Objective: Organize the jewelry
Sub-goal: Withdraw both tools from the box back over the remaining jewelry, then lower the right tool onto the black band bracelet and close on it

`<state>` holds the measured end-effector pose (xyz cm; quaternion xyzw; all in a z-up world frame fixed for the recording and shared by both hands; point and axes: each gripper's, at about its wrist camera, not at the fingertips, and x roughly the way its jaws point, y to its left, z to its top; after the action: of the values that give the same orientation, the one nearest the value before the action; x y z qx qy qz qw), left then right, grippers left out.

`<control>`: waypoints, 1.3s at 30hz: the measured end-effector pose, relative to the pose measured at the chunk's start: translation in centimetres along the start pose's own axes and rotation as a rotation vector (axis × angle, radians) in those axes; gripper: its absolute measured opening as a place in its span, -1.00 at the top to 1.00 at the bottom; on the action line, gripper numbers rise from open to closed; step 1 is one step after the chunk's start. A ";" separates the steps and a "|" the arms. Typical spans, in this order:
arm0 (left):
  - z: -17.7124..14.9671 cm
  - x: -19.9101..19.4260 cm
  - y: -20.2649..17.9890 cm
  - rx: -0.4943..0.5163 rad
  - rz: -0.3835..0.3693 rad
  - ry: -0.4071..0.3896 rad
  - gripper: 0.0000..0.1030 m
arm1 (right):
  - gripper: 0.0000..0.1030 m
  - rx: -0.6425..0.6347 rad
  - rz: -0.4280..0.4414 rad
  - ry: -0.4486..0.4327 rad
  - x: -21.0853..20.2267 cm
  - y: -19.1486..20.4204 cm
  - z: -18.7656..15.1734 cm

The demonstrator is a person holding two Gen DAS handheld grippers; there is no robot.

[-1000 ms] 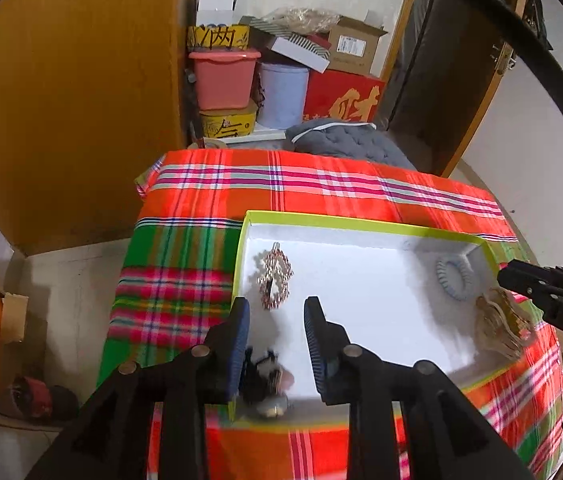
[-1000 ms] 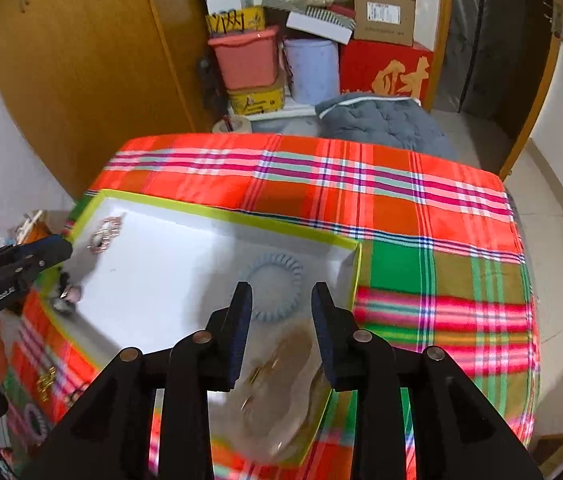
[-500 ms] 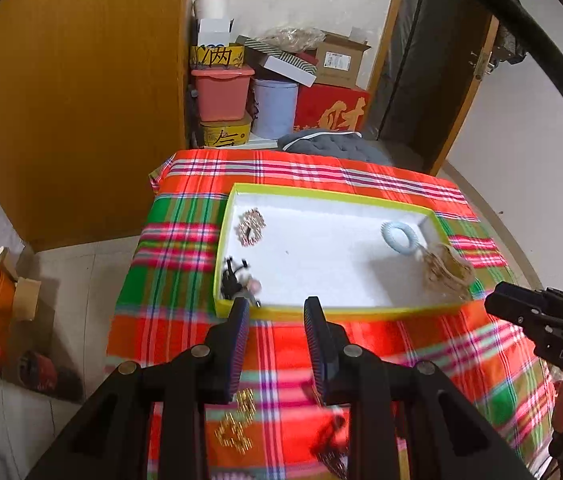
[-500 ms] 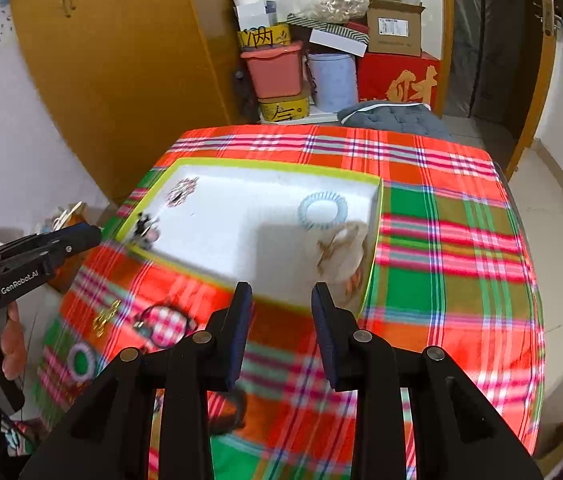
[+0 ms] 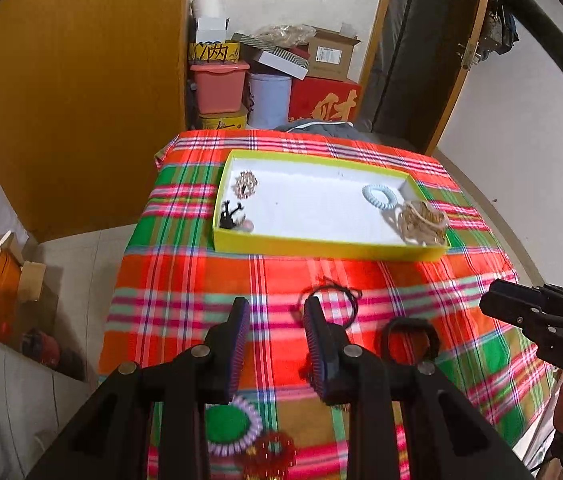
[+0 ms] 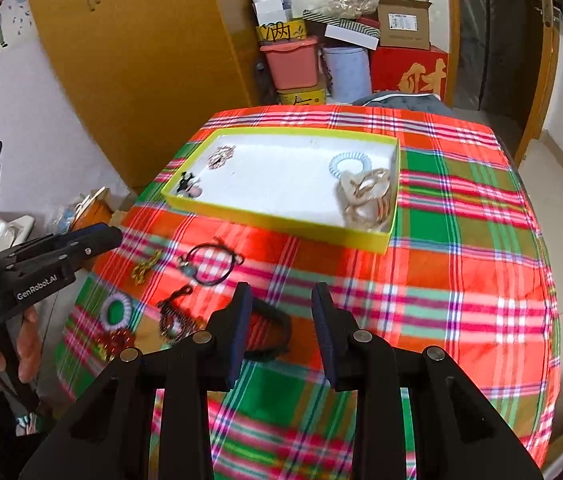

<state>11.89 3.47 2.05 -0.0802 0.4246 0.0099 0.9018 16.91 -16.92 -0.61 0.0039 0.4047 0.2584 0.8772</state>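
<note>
1. Left hand-held gripper [image 5: 275, 334]: jaws apart, grasping nothing, above loose pieces on bench [image 6: 461, 280].
2. Tray [image 6: 281, 222] mid-bench, w/ sorted items; cord bracelet [image 6: 211, 263] outside, unsorted.
3. Right hand-held gripper [image 6: 281, 322]: released, empty, likely ready for next pick.

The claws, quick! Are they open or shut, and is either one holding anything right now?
Left claw: open, holding nothing, above the plaid tablecloth.
Right claw: open, holding nothing.
</note>
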 end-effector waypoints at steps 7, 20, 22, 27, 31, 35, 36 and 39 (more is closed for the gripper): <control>-1.9 -1.0 0.6 -0.023 -0.014 0.008 0.27 | 0.38 -0.020 0.005 0.007 -0.9 1.0 -1.7; -3.4 -2.3 2.3 -0.067 -0.011 0.006 0.27 | 0.38 -0.002 0.017 0.041 -0.9 1.0 -3.2; -3.6 -2.3 2.6 -0.074 -0.005 0.011 0.27 | 0.38 -0.004 0.022 0.047 -0.6 1.2 -3.3; -3.7 -2.2 3.3 -0.089 0.003 0.007 0.27 | 0.38 -0.008 0.031 0.059 -0.1 1.4 -3.4; -3.8 -2.0 4.0 -0.100 0.013 0.009 0.27 | 0.38 -0.005 0.029 0.067 0.3 1.3 -3.4; -3.7 -2.0 4.9 -0.112 0.027 0.008 0.27 | 0.38 -0.004 0.030 0.073 0.5 1.2 -3.3; -3.7 -2.0 5.2 -0.115 0.029 0.008 0.27 | 0.38 -0.006 0.032 0.074 0.6 1.3 -3.3; -3.7 -1.8 5.6 -0.120 0.031 0.011 0.27 | 0.38 -0.012 0.041 0.079 0.9 1.6 -3.3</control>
<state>7.41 8.56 0.36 -0.1277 0.4293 0.0490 0.8928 14.38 -15.79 -3.14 -0.0032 0.4373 0.2790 0.8550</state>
